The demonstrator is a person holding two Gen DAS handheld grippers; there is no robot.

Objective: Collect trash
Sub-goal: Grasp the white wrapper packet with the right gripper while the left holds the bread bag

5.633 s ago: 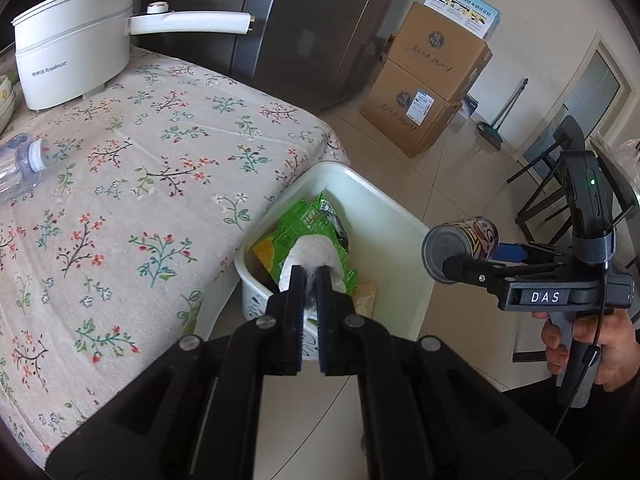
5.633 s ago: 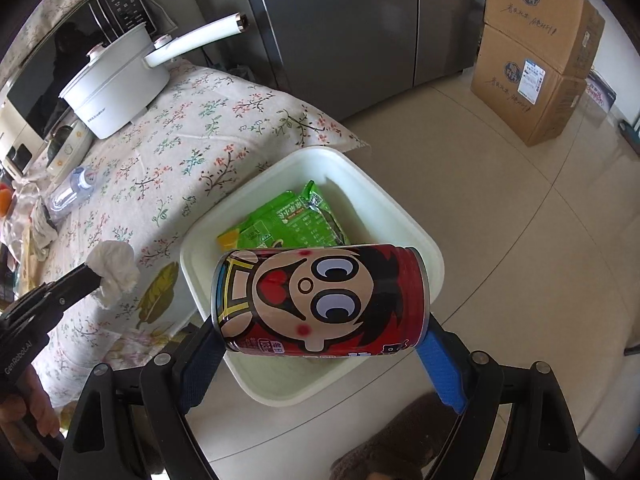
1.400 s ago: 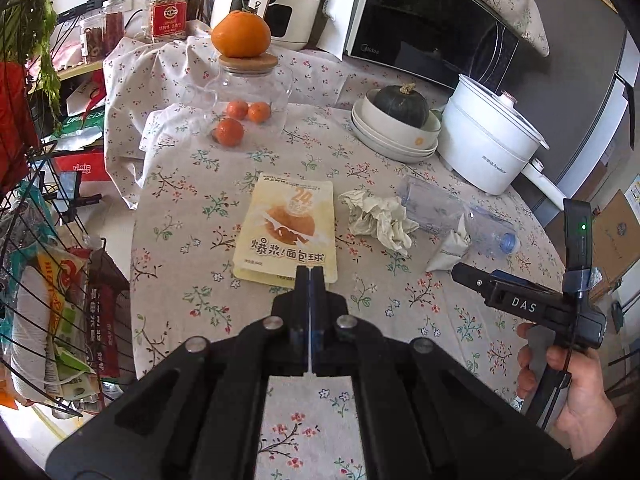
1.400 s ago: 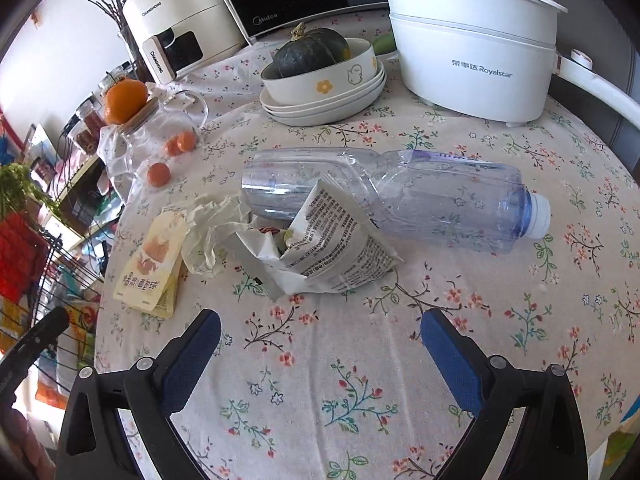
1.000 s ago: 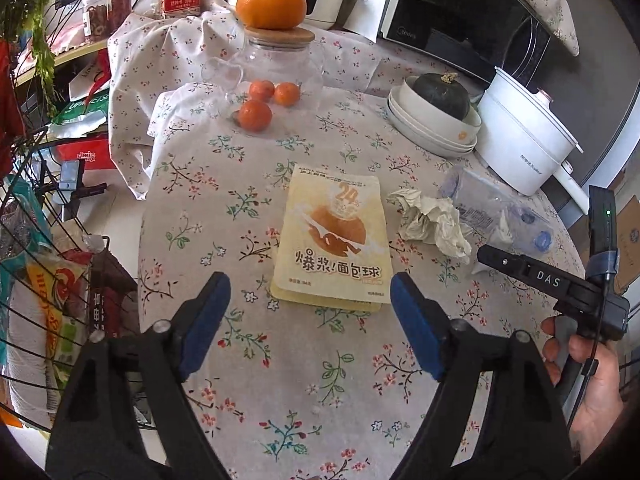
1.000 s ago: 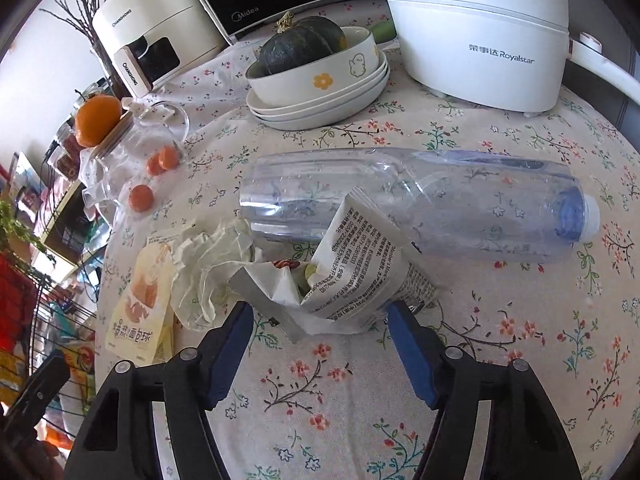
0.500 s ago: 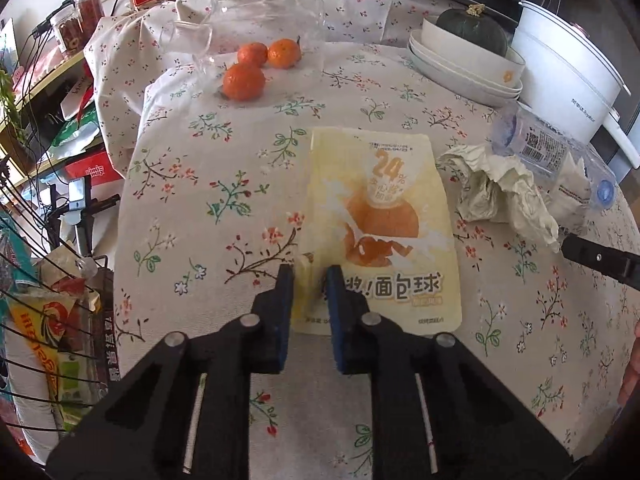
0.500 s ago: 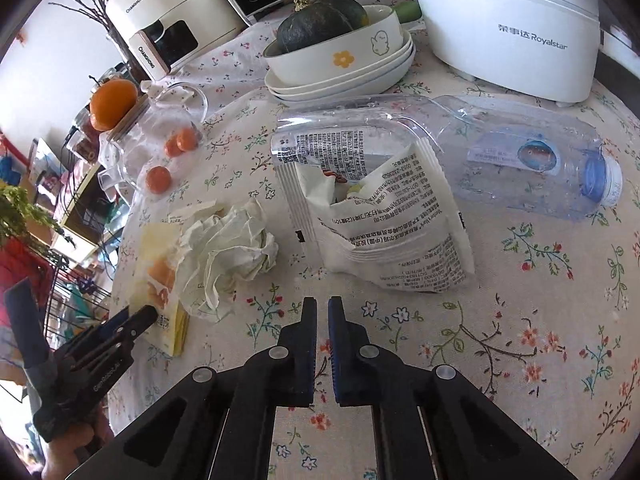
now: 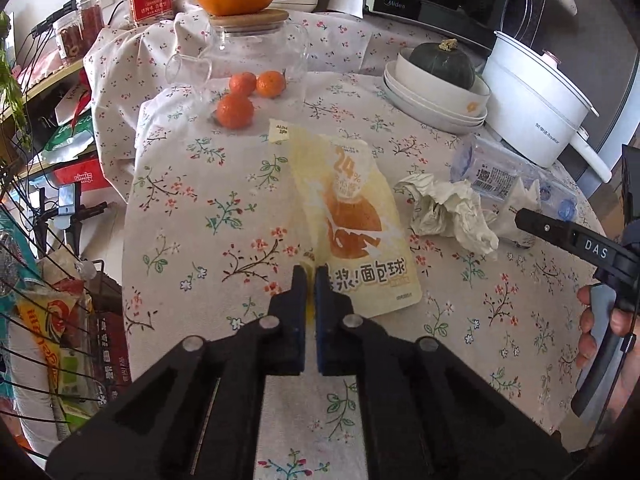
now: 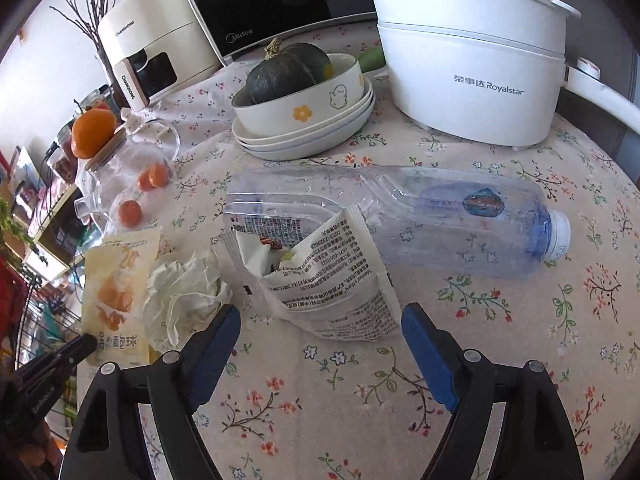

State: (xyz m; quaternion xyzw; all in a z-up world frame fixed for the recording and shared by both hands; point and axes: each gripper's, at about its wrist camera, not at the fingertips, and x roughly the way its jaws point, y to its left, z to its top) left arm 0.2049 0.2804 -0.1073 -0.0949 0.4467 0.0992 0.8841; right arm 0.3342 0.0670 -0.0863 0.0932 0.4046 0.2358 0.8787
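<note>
A yellow snack bag (image 9: 352, 216) lies on the flowered tablecloth, and my left gripper (image 9: 311, 276) is shut on its near corner. The right wrist view shows the same bag (image 10: 116, 288) at the left, the left gripper (image 10: 86, 344) at its near end. My right gripper (image 10: 320, 314) has its jaws opening wide; a torn white wrapper (image 10: 332, 276) lies just ahead, reaching between the fingertips untouched. Behind the wrapper lies a clear plastic bottle (image 10: 440, 220) on its side. A crumpled tissue (image 10: 184, 292) sits between wrapper and bag.
A white electric pot (image 10: 468, 76) and stacked bowls holding a dark squash (image 10: 300, 100) stand at the back. A glass jar with oranges (image 9: 256, 48) is far left. A wire rack of goods (image 9: 24, 280) stands beside the table's left edge.
My left jaws went from wide open to shut on the yellow bag's corner. My right jaws closed without gripping anything, then sprang wide open in front of the white wrapper.
</note>
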